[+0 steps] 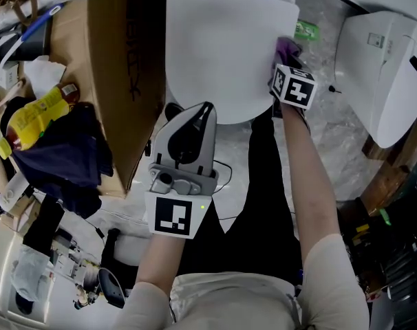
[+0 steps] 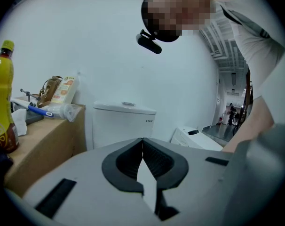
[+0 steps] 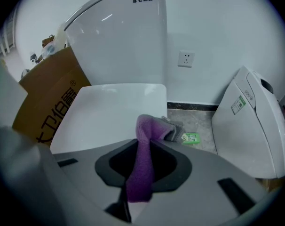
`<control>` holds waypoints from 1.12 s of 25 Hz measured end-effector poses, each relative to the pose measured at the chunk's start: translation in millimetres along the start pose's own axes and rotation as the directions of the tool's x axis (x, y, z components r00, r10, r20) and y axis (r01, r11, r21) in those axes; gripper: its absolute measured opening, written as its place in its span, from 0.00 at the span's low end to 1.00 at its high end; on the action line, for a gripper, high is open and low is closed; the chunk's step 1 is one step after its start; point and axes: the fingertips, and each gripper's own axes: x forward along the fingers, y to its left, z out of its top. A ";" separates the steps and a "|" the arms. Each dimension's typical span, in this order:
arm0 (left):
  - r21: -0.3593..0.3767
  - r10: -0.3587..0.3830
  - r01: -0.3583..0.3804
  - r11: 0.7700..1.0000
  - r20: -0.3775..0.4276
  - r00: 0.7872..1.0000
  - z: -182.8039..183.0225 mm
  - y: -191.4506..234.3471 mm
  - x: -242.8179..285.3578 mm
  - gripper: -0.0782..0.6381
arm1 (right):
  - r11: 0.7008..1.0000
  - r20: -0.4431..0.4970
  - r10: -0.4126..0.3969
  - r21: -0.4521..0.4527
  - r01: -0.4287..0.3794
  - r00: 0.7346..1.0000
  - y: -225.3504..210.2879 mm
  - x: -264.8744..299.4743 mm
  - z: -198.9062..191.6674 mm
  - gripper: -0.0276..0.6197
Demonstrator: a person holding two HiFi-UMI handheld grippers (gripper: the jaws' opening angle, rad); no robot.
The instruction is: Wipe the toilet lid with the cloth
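The white toilet lid [image 1: 222, 53] lies shut at the top centre of the head view; in the right gripper view the lid [image 3: 109, 109] stretches ahead under the cistern [image 3: 128, 36]. A purple cloth [image 3: 145, 147] is pinched in my right gripper [image 3: 145, 166], and its free end hangs over the lid's right edge. In the head view the right gripper [image 1: 285, 64] sits at that edge with the cloth [image 1: 288, 47] showing past it. My left gripper [image 1: 195, 115] is shut and empty, held near the lid's front edge; its jaws [image 2: 142, 161] meet with nothing between them.
A large cardboard box [image 1: 119, 67] stands left of the toilet with a yellow bottle [image 1: 36, 115] and dark fabric [image 1: 64, 157] beside it. A white appliance [image 1: 384, 74] leans at the right. A small green packet [image 3: 190, 137] lies on the floor. Cables and tools clutter the lower left.
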 end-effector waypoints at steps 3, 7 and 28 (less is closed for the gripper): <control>-0.013 0.018 -0.018 1.000 -0.006 1.000 -2.4 7.4 -3.6 0.13 | 1.000 0.007 0.009 0.016 -0.009 1.000 11.0 0.7 2.4 0.17; -0.013 0.025 -0.025 1.000 -0.004 1.000 -2.7 17.5 -10.5 0.13 | 0.999 0.019 0.024 0.047 -0.025 1.000 34.2 2.4 6.8 0.17; -0.067 0.132 -0.132 0.989 -0.004 0.991 -14.2 89.9 -73.7 0.13 | 0.979 0.023 0.199 0.037 -0.200 0.980 227.6 21.0 26.5 0.17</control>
